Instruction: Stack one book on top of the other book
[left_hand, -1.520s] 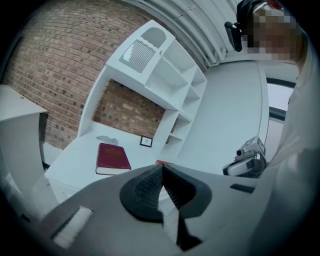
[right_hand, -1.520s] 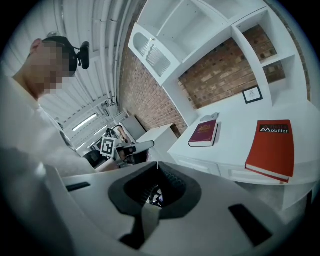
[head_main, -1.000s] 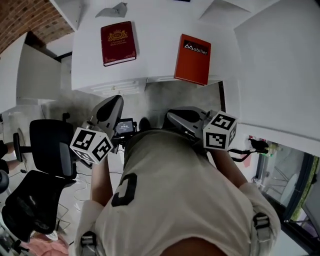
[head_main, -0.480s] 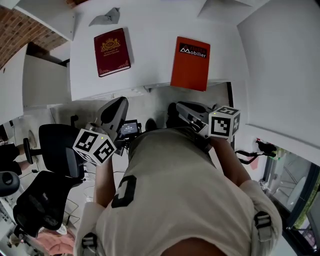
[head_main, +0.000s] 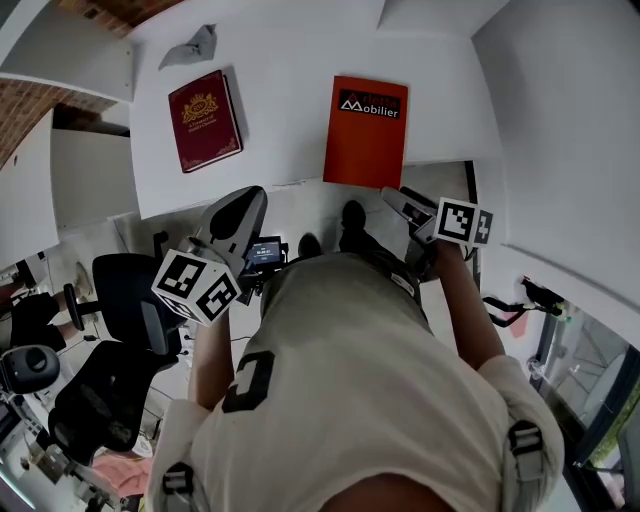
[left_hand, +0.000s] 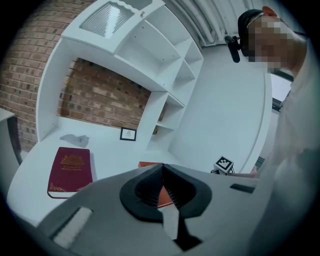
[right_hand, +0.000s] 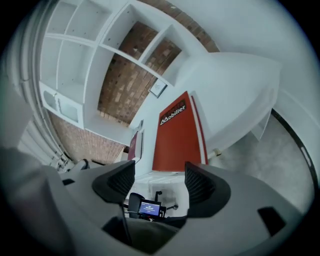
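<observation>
A dark red book (head_main: 205, 120) with a gold emblem lies flat on the left part of the white table (head_main: 280, 100). An orange book (head_main: 365, 130) lies to its right, its near end over the table's front edge. My left gripper (head_main: 252, 196) is shut and empty, short of the table edge between the books. In the left gripper view the red book (left_hand: 70, 170) is at left, past the shut left gripper (left_hand: 161, 172). My right gripper (head_main: 392, 196) hovers just below the orange book's near edge. Its jaws have just been opening, and the right gripper (right_hand: 160, 182) stands open and empty, facing the orange book (right_hand: 180, 132).
A crumpled grey scrap (head_main: 195, 45) lies behind the red book. White curved shelves (left_hand: 150, 45) and a small framed picture (left_hand: 128, 134) back the table. Black office chairs (head_main: 120, 300) stand on the floor at left. A white wall (head_main: 560, 120) is at right.
Both grippers have moved forward toward the table's front edge. The right one rolled, sank and came up to the orange book's near end. Its jaws went from shut to open.
</observation>
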